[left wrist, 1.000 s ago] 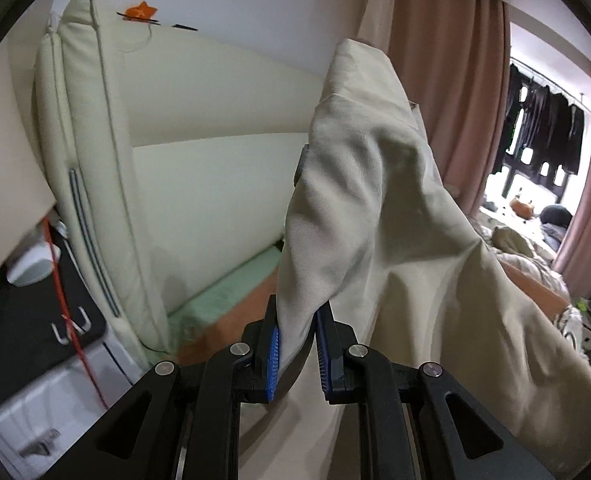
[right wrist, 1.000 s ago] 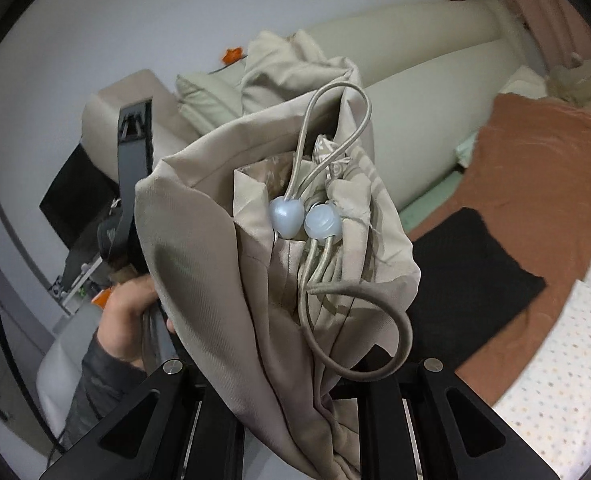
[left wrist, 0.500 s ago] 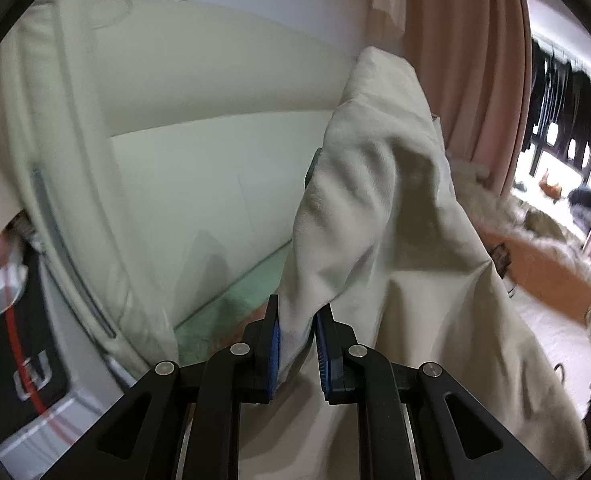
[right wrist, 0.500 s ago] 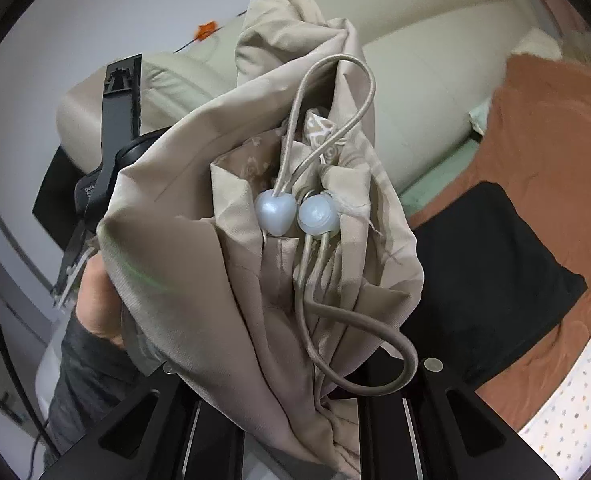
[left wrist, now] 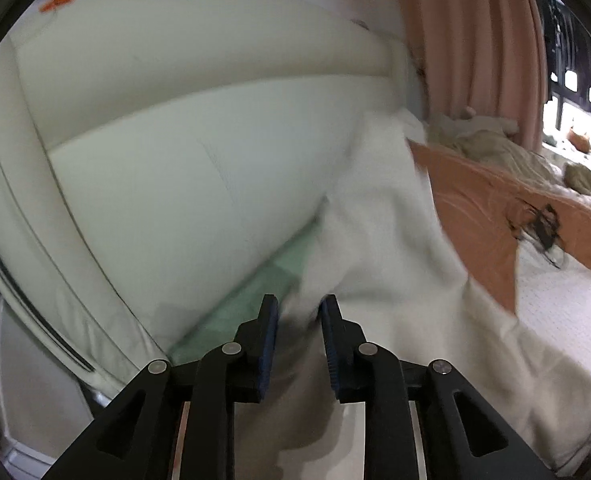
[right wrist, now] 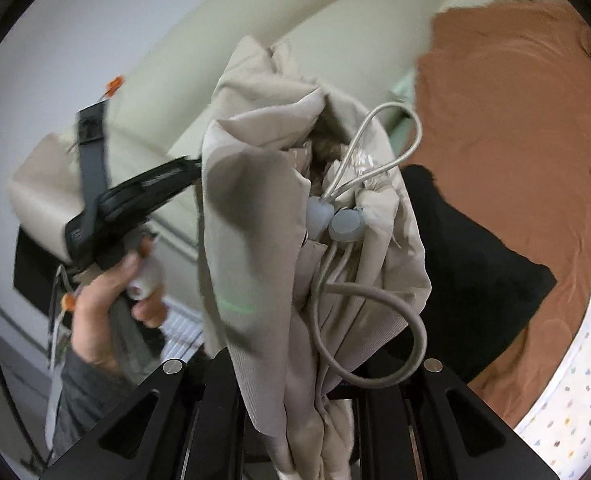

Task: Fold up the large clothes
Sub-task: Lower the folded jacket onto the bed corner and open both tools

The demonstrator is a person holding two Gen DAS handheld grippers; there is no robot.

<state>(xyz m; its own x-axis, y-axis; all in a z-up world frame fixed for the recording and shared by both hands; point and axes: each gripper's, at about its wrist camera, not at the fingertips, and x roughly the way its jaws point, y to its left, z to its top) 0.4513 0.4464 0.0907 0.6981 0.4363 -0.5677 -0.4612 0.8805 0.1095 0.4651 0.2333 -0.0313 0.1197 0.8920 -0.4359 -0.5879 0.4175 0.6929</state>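
— Left gripper (left wrist: 298, 312)'s jaws have just been opening, beige jacket (left wrist: 379, 240) loose between them?
— Probably; it's blurred, draped over the bed (left wrist: 555, 304). Right gripper (right wrist: 295, 412) pinches its bunched, drawstringed hem.

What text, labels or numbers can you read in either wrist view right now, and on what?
None can be read.
Left claw: pale marks on its dark body near the hand, too blurred to read.
Beige garment: a shiny patch by the drawstring, possibly a label, nothing legible.
Left wrist view: blurred by motion; nothing written shows on the sofa or the orange sheet.
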